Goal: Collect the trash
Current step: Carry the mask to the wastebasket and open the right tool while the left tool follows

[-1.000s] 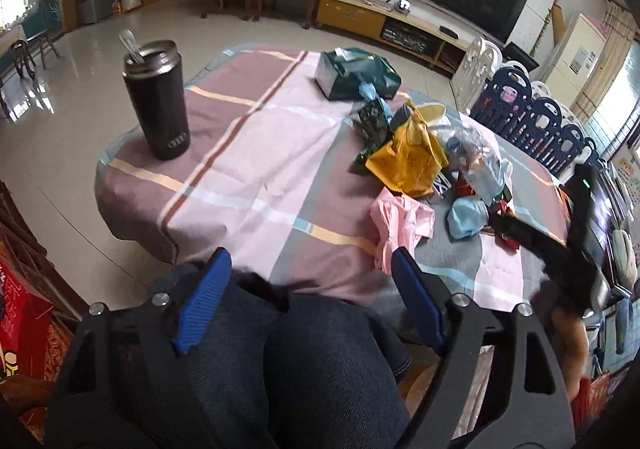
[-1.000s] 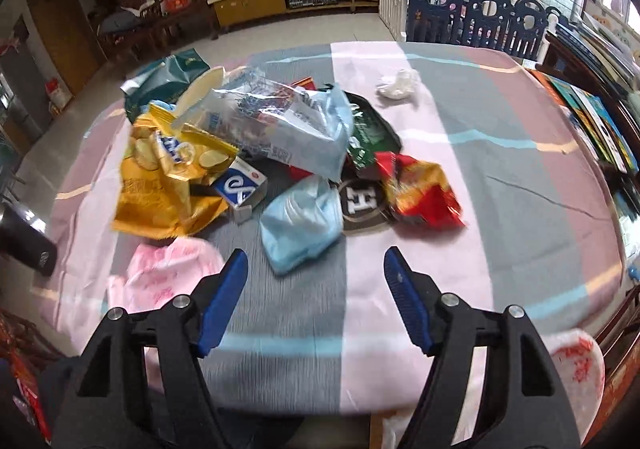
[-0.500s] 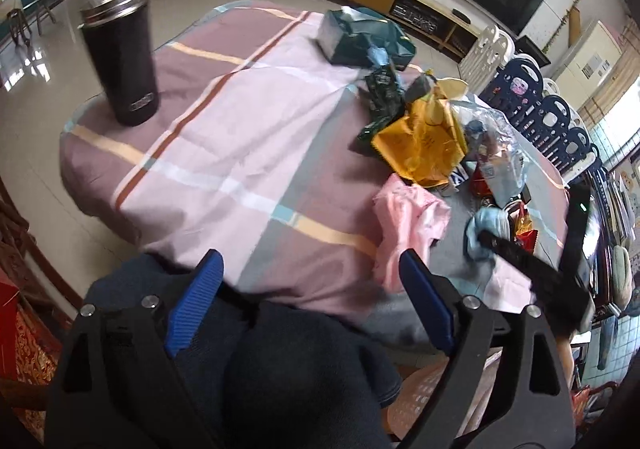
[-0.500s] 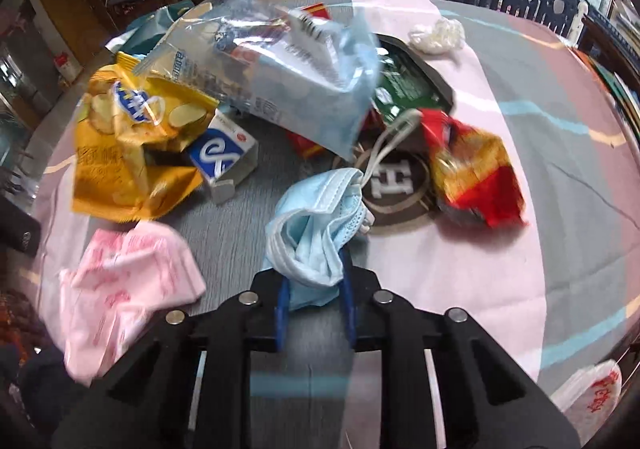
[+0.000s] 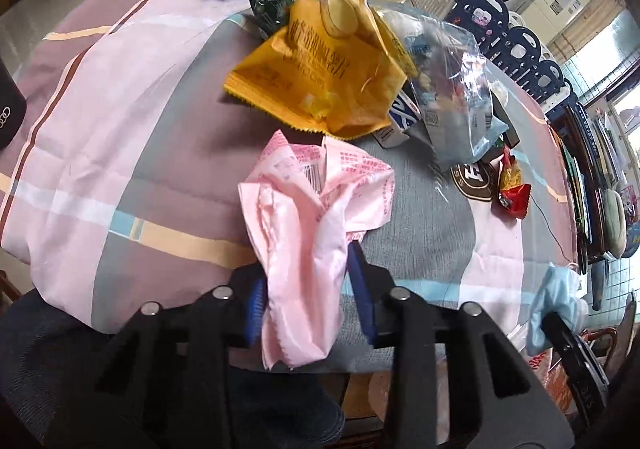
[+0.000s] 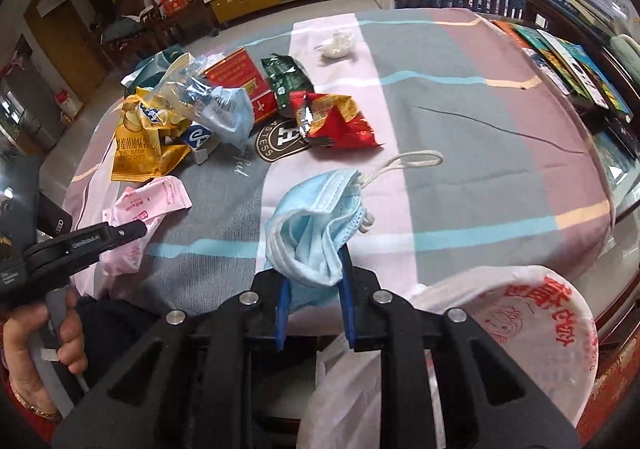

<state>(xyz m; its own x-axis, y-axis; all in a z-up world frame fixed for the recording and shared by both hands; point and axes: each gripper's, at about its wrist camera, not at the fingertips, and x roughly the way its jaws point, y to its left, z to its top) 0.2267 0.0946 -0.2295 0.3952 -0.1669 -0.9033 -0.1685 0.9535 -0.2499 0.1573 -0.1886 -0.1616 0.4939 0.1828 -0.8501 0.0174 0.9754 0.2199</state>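
Both grippers are angled steeply down over the near edge of the worktop point(image 6: 460, 121), which wears a striped cloth. The left gripper point(image 5: 310, 297) has just been closing, and its blue fingers point(image 5: 362, 281) now pinch the crumpled pink wrapper point(image 5: 308, 217) at its near end, the rest of it lying out on the cloth toward the yellow chip bag point(image 5: 320, 77). From the right camera the left gripper point(image 6: 136, 231) comes in level from the side, a hand point(image 6: 36, 345) curled round its handle. The right gripper point(image 6: 312, 285) has its fingers point(image 6: 344, 289) pressed in on the light blue face mask point(image 6: 316, 221), which bunches up between them, its ear loop trailing out over the cloth. Just beside and below it at the worktop's edge sits a white plastic bag point(image 6: 520, 313) with red print. Further out, the clear bag point(image 6: 208, 105), red snack packet point(image 6: 336, 121) and green packet point(image 6: 284, 77) lie in a loose heap.
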